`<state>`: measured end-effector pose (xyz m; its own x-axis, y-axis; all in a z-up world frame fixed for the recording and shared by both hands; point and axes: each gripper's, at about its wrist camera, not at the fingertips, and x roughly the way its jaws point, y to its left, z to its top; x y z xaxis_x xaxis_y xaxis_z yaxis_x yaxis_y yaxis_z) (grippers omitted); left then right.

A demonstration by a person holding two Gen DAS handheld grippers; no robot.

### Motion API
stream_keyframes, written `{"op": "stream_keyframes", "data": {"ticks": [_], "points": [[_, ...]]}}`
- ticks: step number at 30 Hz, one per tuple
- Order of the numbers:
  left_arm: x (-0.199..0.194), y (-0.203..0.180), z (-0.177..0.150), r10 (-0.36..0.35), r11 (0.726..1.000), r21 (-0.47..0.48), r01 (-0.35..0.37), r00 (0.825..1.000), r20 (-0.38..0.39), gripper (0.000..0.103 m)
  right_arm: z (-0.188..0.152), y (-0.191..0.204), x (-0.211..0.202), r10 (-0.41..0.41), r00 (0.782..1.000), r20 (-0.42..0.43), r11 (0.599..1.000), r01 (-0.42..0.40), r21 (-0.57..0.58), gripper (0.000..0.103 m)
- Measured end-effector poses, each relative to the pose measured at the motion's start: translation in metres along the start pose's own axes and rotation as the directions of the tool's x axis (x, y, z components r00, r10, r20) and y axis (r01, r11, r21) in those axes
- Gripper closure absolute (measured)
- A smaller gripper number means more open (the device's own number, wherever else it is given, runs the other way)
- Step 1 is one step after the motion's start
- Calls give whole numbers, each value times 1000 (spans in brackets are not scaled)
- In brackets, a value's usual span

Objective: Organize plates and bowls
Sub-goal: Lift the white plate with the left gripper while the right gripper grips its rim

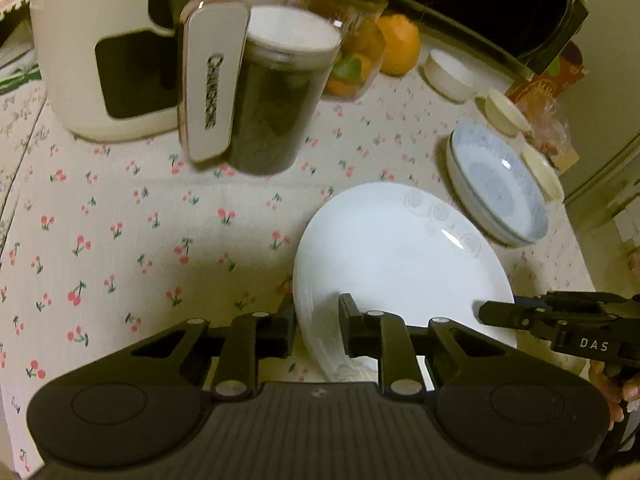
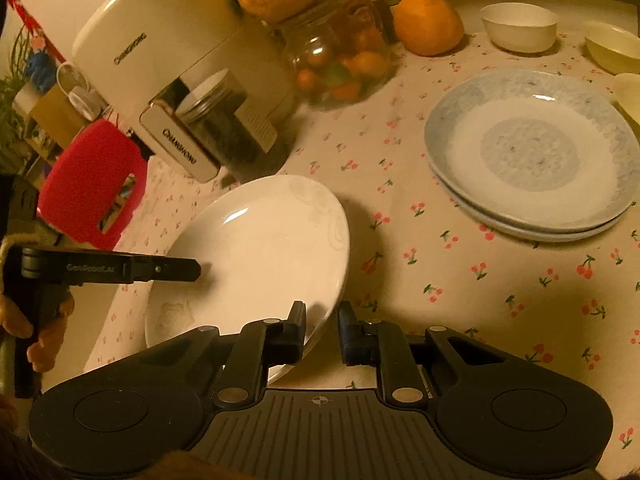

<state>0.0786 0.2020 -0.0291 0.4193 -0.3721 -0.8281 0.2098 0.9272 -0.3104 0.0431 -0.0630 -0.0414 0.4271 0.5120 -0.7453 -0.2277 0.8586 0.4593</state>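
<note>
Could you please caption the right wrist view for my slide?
Both tools straddle opposite rims of a tilted white plate beside stacked blue plates.

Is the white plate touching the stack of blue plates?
Apart. In the right wrist view, a strip of cherry-print tablecloth shows plainly between the white plate and the blue plates.

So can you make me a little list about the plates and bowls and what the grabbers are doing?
white plate: tilted, one side raised off the tablecloth
left gripper: jaws straddle the white plate's rim
right gripper: jaws straddle the opposite rim
blue plates: two stacked, flat on the cloth
small bowls: white one, cream ones beside the blue stack
behind: oranges, fruit jar
</note>
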Motion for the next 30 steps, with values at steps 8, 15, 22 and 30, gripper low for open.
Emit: {"op": "stream_keyframes", "data": {"ticks": [8, 15, 22, 30], "points": [[-1, -18, 14, -8, 1000, -2, 8, 997, 70, 83, 9, -12, -13, -5, 998, 56, 1000, 5, 1, 86], [3, -38, 25, -12, 1000, 9, 11, 994, 112, 83, 19, -29, -25, -14, 997, 76, 999, 11, 37, 86], [14, -60, 39, -27, 1000, 11, 26, 992, 126, 83, 28, -55, -40, -25, 994, 105, 996, 15, 92, 86], [31, -83, 51, -40, 999, 0, 40, 992, 119, 83, 39, -83, -51, -58, 987, 149, 987, 34, 158, 86]]}}
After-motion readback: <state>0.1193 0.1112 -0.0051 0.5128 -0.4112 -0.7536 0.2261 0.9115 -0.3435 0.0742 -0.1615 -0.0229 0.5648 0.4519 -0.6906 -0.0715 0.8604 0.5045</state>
